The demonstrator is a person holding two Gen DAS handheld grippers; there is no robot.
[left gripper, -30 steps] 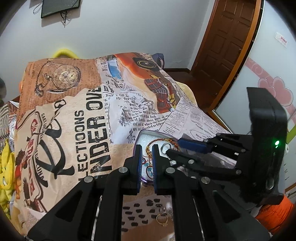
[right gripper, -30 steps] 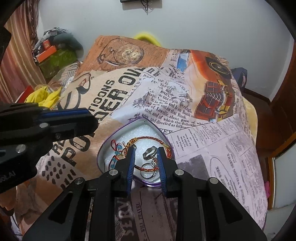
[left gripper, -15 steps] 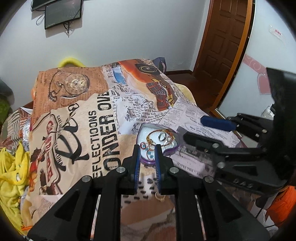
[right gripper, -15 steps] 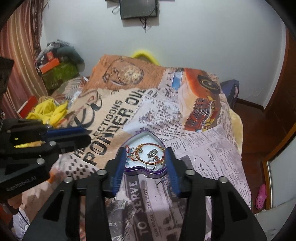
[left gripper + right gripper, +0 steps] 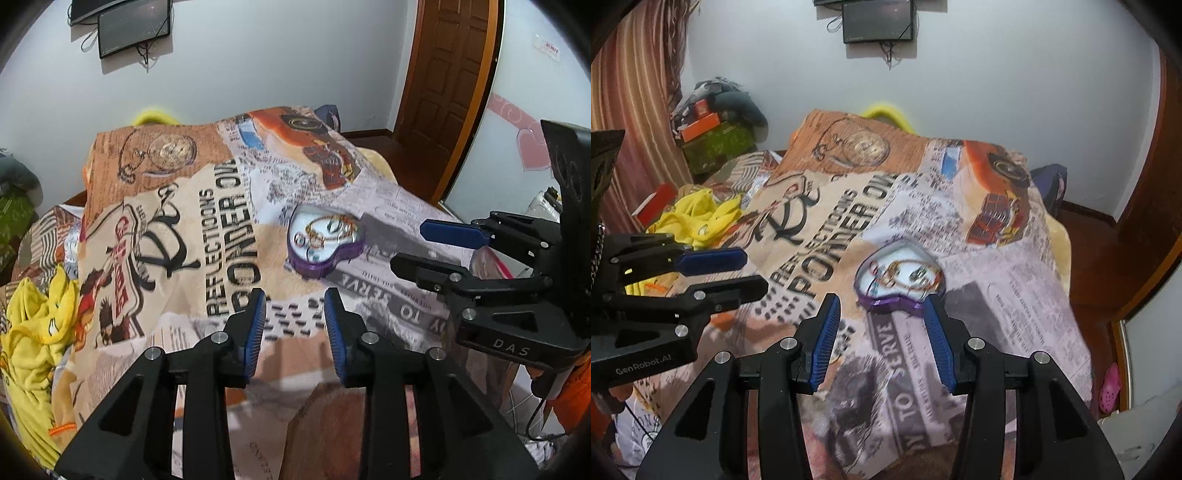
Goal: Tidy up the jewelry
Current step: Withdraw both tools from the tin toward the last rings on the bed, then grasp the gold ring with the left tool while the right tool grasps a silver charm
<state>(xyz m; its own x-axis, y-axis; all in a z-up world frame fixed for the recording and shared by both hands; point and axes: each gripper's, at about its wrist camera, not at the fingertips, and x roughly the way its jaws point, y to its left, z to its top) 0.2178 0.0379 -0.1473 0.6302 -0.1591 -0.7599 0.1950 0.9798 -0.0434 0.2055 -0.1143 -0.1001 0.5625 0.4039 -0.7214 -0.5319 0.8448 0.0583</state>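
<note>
A purple heart-shaped jewelry box [image 5: 345, 253] lies open on the printed bedspread [image 5: 192, 229], with a gold and red bracelet and rings [image 5: 325, 230] on its white lining. It also shows in the right wrist view [image 5: 886, 302], where the jewelry [image 5: 908, 277] sits inside it. My left gripper [image 5: 295, 314] is open and empty, held above the bed short of the box. My right gripper [image 5: 882, 325] is open and empty, just in front of the box. Each gripper shows in the other's view: the right gripper [image 5: 424, 247] and the left gripper [image 5: 750, 271].
Yellow clothing [image 5: 33, 332] lies at the bed's left edge. A wooden door [image 5: 447, 85] stands at the right. A wall screen [image 5: 877, 20] hangs on the far wall. Boxes and clutter [image 5: 713, 133] sit at the far left corner.
Both grippers have pulled back and up from the box and have opened wider. The box now looks smaller and farther away in both views.
</note>
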